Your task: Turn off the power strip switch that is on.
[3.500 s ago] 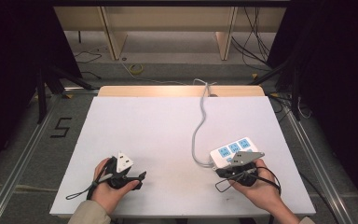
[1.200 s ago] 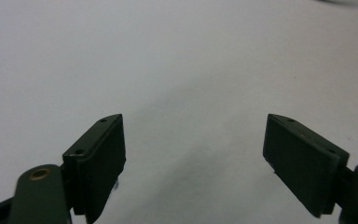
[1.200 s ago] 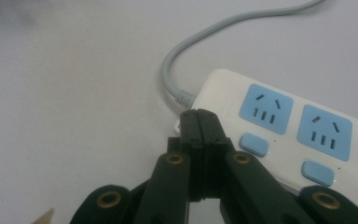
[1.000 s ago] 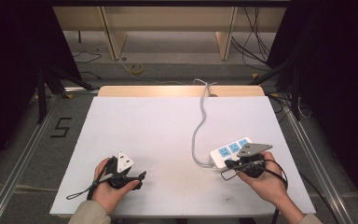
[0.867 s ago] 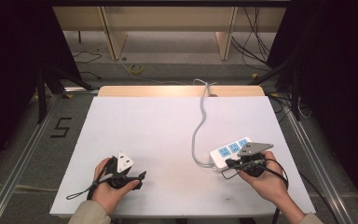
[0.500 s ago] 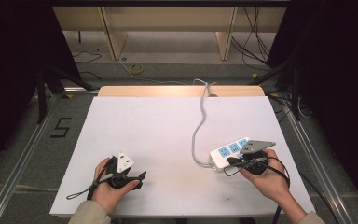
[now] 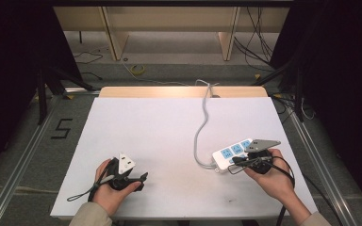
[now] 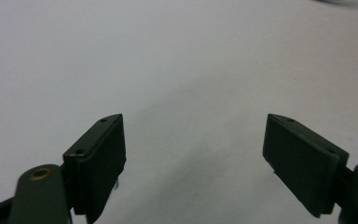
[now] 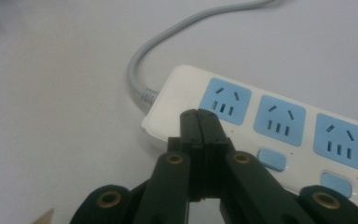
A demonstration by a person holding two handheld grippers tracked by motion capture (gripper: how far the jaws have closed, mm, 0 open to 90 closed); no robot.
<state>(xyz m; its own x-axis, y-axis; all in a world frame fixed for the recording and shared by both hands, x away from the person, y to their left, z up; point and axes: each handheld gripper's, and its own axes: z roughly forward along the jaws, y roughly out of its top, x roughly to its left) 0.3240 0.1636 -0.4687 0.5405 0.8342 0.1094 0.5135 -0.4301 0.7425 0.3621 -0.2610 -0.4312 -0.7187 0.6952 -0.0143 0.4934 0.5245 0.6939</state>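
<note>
White rectangular plastic power strip (image 7: 232,154) with three blue sockets lies near-right on white table (image 7: 160,132), long axis near-left to far-right. Grey cable (image 7: 201,129) leaves its near-left end, curves toward far edge. Right gripper (image 9: 200,122) over strip's cable end, jaws pressed together, gripping nothing. Left gripper (image 8: 193,149) near-left, above bare table, jaws wide apart, empty.
</note>
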